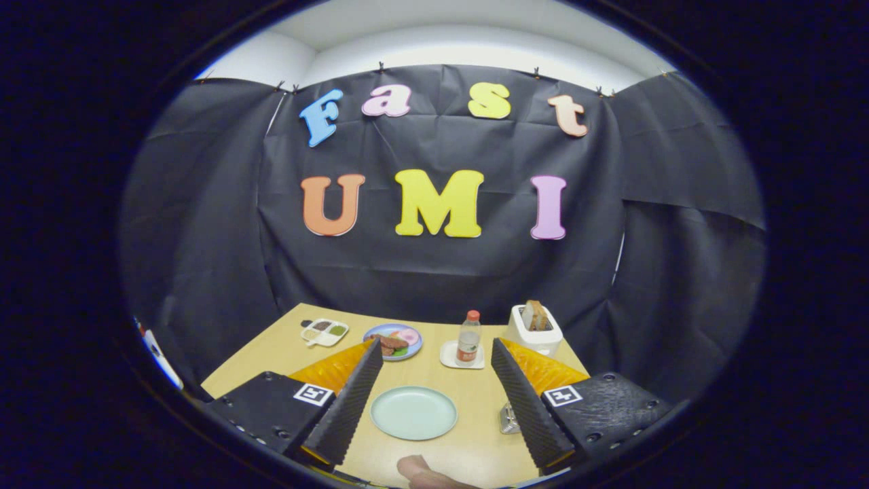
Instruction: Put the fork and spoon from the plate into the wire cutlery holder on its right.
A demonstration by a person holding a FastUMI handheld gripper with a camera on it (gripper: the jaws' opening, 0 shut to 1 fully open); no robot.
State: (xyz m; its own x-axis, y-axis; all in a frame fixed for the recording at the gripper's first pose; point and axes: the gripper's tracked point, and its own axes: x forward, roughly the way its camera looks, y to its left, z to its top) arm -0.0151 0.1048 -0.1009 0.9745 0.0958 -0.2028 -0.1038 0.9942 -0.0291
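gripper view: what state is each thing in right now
gripper: open, fingers spread wide, holding nothing
plate: empty, flat on the table between the fingers
holder: right of the plate, mostly hidden behind the right finger, contents cannot be told
bottle: upright, capped, on a small white tray
toaster: bread standing up out of the slot
food plate: holds food
divided tray: compartments filled

A white toaster (535,331) holding brown bread slices (536,314) is sitting at the far end of the wooden table (475,387), a red-capped clear bottle (468,337) standing beside it on a white square coaster (451,354).
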